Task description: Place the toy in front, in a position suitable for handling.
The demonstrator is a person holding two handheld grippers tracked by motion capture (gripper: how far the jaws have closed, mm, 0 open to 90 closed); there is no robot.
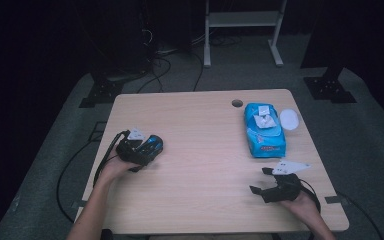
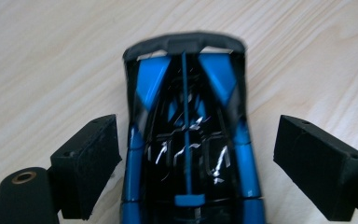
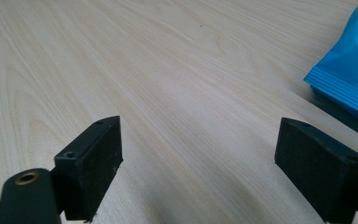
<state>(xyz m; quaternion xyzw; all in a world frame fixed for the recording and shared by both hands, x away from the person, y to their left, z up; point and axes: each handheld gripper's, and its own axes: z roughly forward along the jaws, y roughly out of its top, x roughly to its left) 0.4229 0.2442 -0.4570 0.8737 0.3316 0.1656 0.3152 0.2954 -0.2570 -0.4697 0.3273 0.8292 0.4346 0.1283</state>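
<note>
**Toy car between the left tool's pads, not yet gripped**

The blue-and-black toy car (image 2: 189,140) sits on the worktop (image 1: 205,165) at its left side. It looks light, hard and glossy, so likely slippery; the straight flanks seem the safest hold, not the thin rear wing. The left tool (image 2: 193,163) straddles it, pads wide and clear of both sides. The right tool (image 3: 200,168) rests wide and empty near the blue wipes pack (image 1: 264,131).
</note>
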